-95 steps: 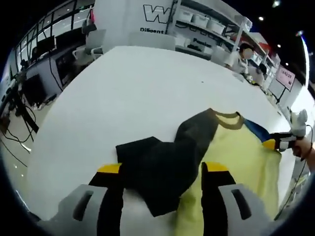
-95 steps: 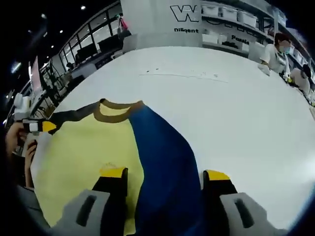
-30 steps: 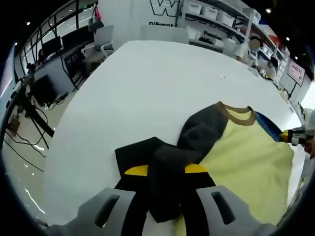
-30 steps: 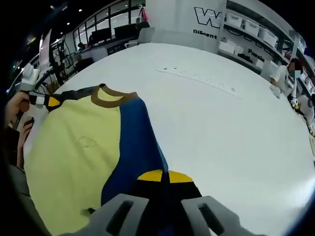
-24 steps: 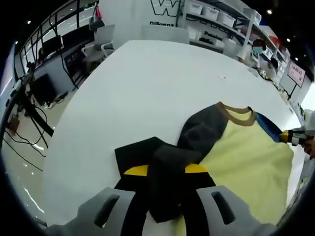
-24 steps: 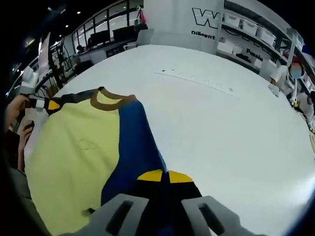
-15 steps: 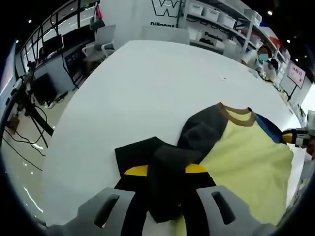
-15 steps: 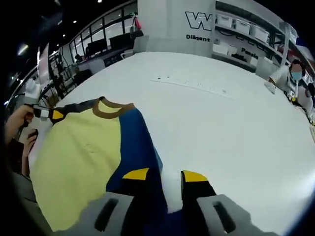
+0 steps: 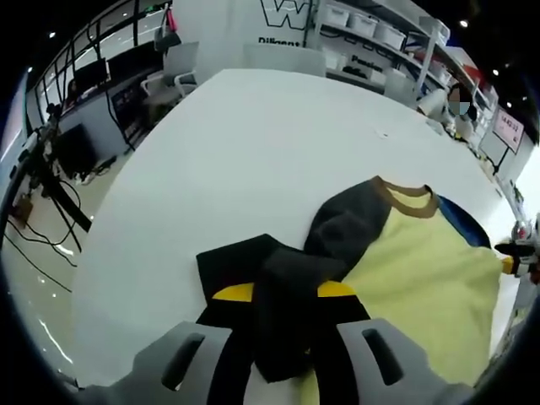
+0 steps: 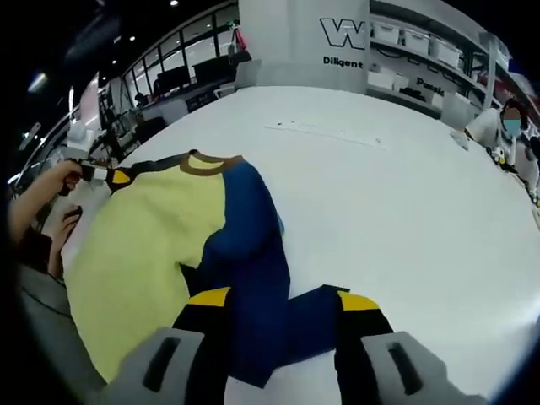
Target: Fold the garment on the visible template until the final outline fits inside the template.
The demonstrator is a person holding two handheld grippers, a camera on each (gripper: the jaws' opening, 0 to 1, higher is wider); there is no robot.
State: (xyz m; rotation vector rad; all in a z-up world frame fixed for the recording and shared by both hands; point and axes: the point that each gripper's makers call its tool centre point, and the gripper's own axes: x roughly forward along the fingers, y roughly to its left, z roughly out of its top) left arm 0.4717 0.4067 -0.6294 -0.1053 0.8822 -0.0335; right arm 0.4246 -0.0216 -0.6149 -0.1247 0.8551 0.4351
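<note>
A shirt lies on the white table (image 9: 253, 143), with a pale yellow body (image 9: 422, 287), a brown collar (image 9: 405, 192), a dark grey sleeve (image 9: 291, 278) and a blue sleeve (image 10: 253, 253). My left gripper (image 9: 285, 291) is shut on the bunched dark grey sleeve. In the right gripper view it shows at the far left (image 10: 110, 175), held by a hand. My right gripper (image 10: 283, 299) stands open, and the folded blue sleeve lies loose between its jaws. In the left gripper view it shows at the right edge (image 9: 515, 249).
A faint row of marks (image 10: 329, 131) crosses the far table top. Beyond the table stand chairs (image 9: 181, 63), desks with monitors (image 9: 72, 152) and shelves with bins (image 9: 371, 29). A person (image 10: 498, 126) sits at the far right. The table edge curves near my left gripper.
My right gripper has opened and let go of the blue sleeve, which now lies doubled over on the shirt's side. My left gripper stays shut on the dark sleeve.
</note>
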